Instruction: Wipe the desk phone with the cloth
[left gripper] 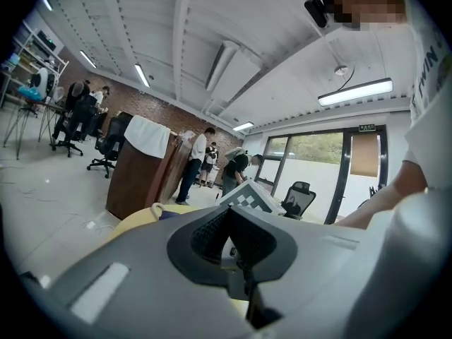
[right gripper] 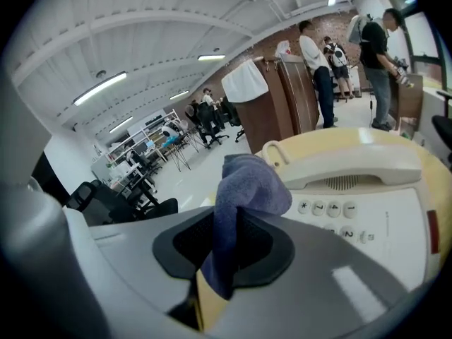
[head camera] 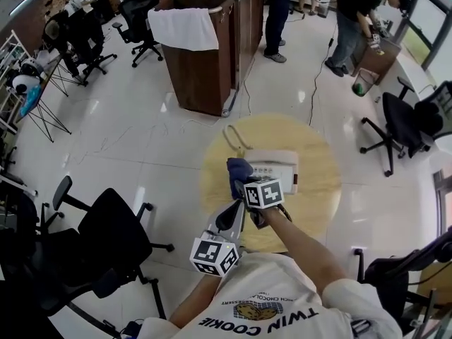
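While the cloth (right gripper: 247, 182) is being gripped between the jaws of the right gripper (right gripper: 226, 242), just beside the desk phone (right gripper: 367, 210) on the round counter (head camera: 311, 203), its loose bunched end is probably best being pressed lightly and drawn along the handset (right gripper: 353, 162), so that the phone is not being shoved. The keypad is being shown only in the right gripper view. The left gripper (head camera: 232, 219), with its jaws being held together on nothing, is being placed at the counter's near edge only by the head view.

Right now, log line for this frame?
right gripper: shut on cloth | cloth: beside desk phone | left gripper: shut, empty | handset: on cradle
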{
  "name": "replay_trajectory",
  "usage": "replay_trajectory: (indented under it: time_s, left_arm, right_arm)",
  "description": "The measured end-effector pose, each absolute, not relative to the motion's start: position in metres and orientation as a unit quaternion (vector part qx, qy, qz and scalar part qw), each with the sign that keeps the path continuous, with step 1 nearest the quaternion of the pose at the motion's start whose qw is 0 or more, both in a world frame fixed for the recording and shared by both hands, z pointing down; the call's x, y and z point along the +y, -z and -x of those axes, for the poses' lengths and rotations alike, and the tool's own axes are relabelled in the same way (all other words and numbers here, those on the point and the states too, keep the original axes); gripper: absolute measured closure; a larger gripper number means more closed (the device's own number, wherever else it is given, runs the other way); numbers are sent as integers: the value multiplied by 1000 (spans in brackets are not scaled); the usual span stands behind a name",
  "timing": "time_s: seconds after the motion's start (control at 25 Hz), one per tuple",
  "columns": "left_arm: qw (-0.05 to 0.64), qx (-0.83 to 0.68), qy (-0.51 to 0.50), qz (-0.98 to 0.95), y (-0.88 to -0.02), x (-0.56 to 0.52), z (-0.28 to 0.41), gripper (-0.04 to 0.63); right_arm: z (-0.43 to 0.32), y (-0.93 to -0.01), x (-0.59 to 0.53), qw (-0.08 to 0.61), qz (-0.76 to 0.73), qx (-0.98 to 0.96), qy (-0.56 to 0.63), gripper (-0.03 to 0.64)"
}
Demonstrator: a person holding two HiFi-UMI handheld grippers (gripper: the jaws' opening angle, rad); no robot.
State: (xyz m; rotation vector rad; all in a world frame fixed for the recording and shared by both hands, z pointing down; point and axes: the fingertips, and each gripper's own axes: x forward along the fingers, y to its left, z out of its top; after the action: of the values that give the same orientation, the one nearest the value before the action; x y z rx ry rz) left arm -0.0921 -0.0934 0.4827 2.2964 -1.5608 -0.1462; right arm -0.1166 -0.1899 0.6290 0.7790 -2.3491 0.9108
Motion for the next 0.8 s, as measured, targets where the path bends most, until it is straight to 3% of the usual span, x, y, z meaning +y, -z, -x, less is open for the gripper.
replay_trajectory:
  time_s: [0.32, 0.8]
  left_arm:
    - [179, -552, 45, -813, -486, -99, 103, 603]
    - [173, -520, 48, -835, -484, -112, 78, 603]
  right_arm:
    - [124, -653, -208, 286, -299, -851, -324, 554]
    - [58, -646, -223, 297, -356, -822, -330, 554]
